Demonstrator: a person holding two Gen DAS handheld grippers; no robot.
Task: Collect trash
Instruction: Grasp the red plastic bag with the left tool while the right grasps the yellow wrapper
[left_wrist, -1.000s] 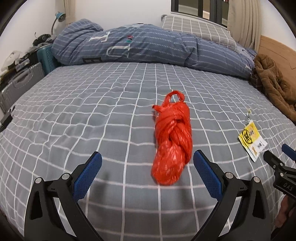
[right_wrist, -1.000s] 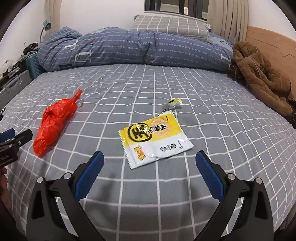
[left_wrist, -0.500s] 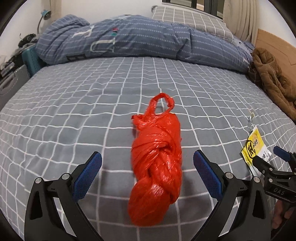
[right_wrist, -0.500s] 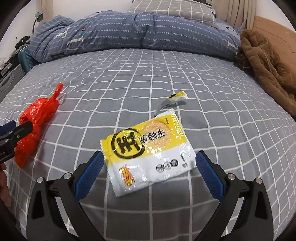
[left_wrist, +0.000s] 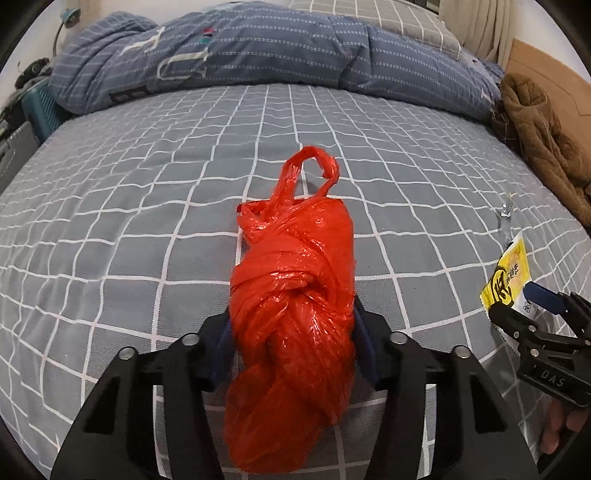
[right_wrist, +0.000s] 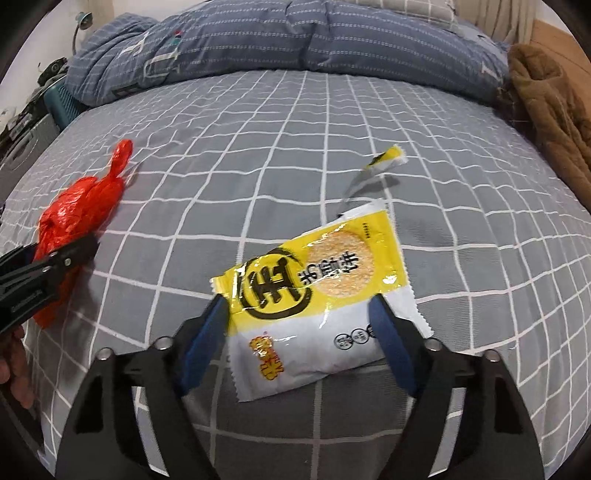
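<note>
As both are lying on the bed (left_wrist: 110, 206):
Left gripper (left_wrist: 291, 332): jaws closing, pinching the knotted red bag (left_wrist: 295, 325); contents hidden.
Right gripper (right_wrist: 301, 325): jaws closing, squeezing the yellow snack wrapper (right_wrist: 314, 295).

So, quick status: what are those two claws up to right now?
Left claw closing on red bag, pads touching. Right claw closing around yellow wrapper. Torn scrap lies beyond; nothing in the way.

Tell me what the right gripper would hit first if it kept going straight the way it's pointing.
Most likely the yellow snack packet, already between the right gripper and its closing jaws, then the checked bedsheet beneath it.
</note>
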